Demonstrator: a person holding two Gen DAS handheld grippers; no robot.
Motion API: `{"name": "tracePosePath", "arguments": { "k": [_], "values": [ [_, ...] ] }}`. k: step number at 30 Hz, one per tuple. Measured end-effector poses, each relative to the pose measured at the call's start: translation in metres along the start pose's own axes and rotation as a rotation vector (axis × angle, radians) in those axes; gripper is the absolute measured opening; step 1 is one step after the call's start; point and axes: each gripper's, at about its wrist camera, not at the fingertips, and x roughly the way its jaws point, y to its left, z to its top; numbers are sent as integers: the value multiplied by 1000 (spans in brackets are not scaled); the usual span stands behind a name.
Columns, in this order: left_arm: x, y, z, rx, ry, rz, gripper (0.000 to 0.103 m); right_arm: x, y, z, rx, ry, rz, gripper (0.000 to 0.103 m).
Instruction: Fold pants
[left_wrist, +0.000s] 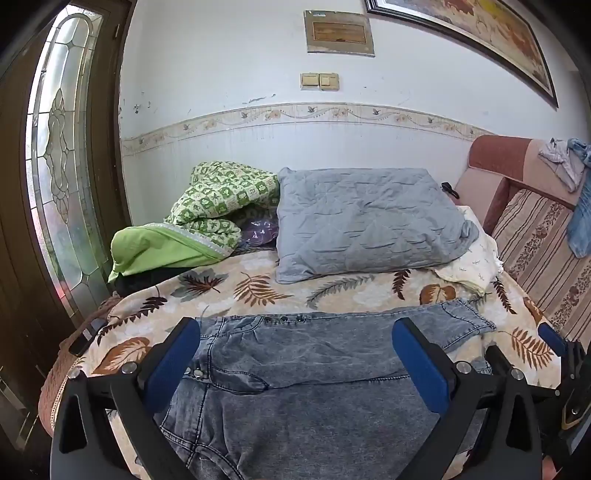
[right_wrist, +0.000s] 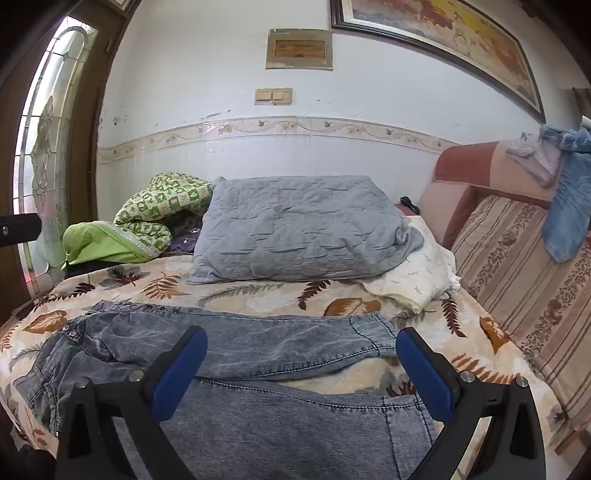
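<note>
No writing can be read — the plaque (left_wrist: 340, 33) on the wall is too blurred. The pants (right_wrist: 236, 347), grey-blue acid-washed denim with snap buttons, lie spread across the leaf-print bedspread (left_wrist: 258, 284), near a grey pillow (left_wrist: 369, 221). The left gripper (left_wrist: 295, 339) and right gripper (right_wrist: 301, 350) hover above them — jaws wide apart, holding nothing.
</note>
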Motion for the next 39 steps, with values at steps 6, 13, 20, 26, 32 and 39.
{"name": "tracePosePath", "arguments": {
  "k": [6,13,20,26,32,39],
  "values": [
    [9,13,-7,-20,51,16,103,6,-1,1,27,10,-3,103],
    [37,17,-37,-15,214,9,103,13,-10,-5,62,48,-41,103],
    [51,15,-59,5,284,48,103,22,-20,-7,83,102,-97,103],
    [57,16,-65,4,313,60,103,25,-15,-10,40,119,-142,103],
    [63,19,-71,2,330,64,103,28,-13,-11,9,130,-155,103],
    [68,21,-79,8,336,70,103,31,-11,-11,5,143,-164,103]
  ]
}}
